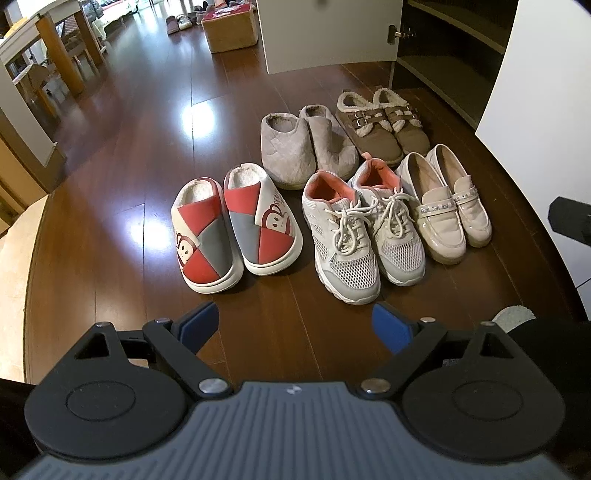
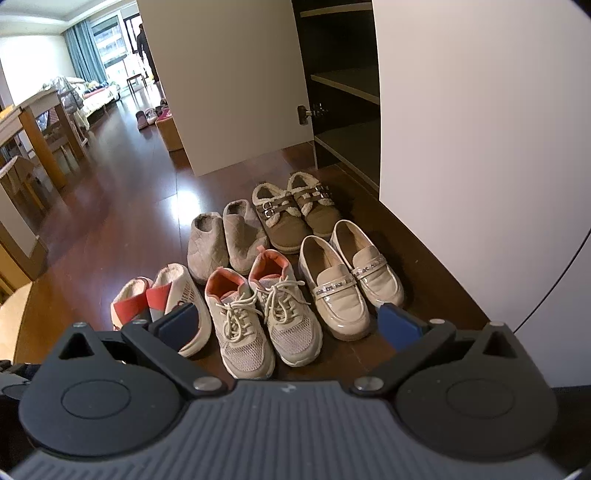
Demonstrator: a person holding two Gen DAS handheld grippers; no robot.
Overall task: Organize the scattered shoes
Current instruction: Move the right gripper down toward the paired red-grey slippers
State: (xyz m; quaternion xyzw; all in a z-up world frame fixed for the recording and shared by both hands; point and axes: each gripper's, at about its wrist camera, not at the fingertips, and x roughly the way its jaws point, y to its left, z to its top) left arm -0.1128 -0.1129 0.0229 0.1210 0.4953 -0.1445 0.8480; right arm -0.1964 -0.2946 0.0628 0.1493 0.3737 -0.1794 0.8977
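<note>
Several pairs of shoes stand side by side on the dark wood floor. In front are red-and-grey cartoon slippers [image 1: 236, 225] [image 2: 162, 299], white mesh sneakers [image 1: 362, 229] [image 2: 258, 314] and beige patent loafers [image 1: 450, 206] [image 2: 351, 280]. Behind them sit grey quilted slippers [image 1: 303, 147] [image 2: 225, 236] and brown fleece-lined buckle shoes [image 1: 384, 125] [image 2: 295, 210]. My left gripper [image 1: 295, 325] is open above bare floor just short of the front row. My right gripper [image 2: 291, 325] is open too, low over the sneakers' toes, holding nothing.
An open shoe cabinet [image 2: 343, 92] with dark shelves stands behind the shoes, its white door [image 2: 236, 81] swung out. A white wall [image 2: 480, 147] lies at the right. A wooden table [image 1: 55, 48], a box [image 1: 232, 29] and more shoes [image 1: 181, 20] lie far left.
</note>
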